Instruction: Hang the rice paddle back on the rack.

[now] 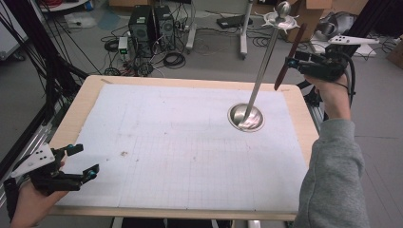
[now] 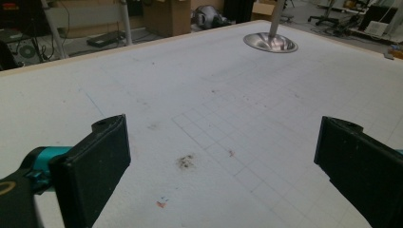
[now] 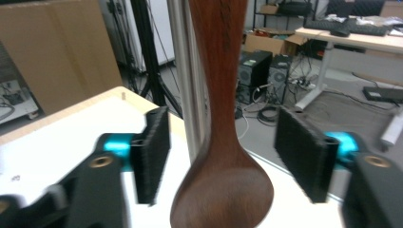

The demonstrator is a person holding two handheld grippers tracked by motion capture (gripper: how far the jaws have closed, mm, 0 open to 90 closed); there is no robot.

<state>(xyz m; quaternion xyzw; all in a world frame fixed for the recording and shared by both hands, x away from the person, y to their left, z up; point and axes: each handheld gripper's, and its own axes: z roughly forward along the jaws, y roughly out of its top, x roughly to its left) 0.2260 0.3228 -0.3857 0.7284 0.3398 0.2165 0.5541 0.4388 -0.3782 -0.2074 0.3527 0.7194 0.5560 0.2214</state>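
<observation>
High view: wooden spoon [image 1: 288, 57] hangs tilted, bowl down, between the right tool's [image 1: 291, 61] wide jaws

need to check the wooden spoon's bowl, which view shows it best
The right gripper view: the wooden spoon hangs bowl-down, large, between the right gripper's open jaws, pads clear of it. The high view shows it small and edge-on beside the metal stand. The left gripper view gives the stand's base, not the spoon.

The spoon [image 3: 223, 190] is dark, smoothly polished wood with a soft sheen. The stand [image 1: 245, 117] at far right is glossy polished metal. The worktop [image 1: 78, 107] is pale wood under matt white gridded paper [image 1: 180, 142].
</observation>
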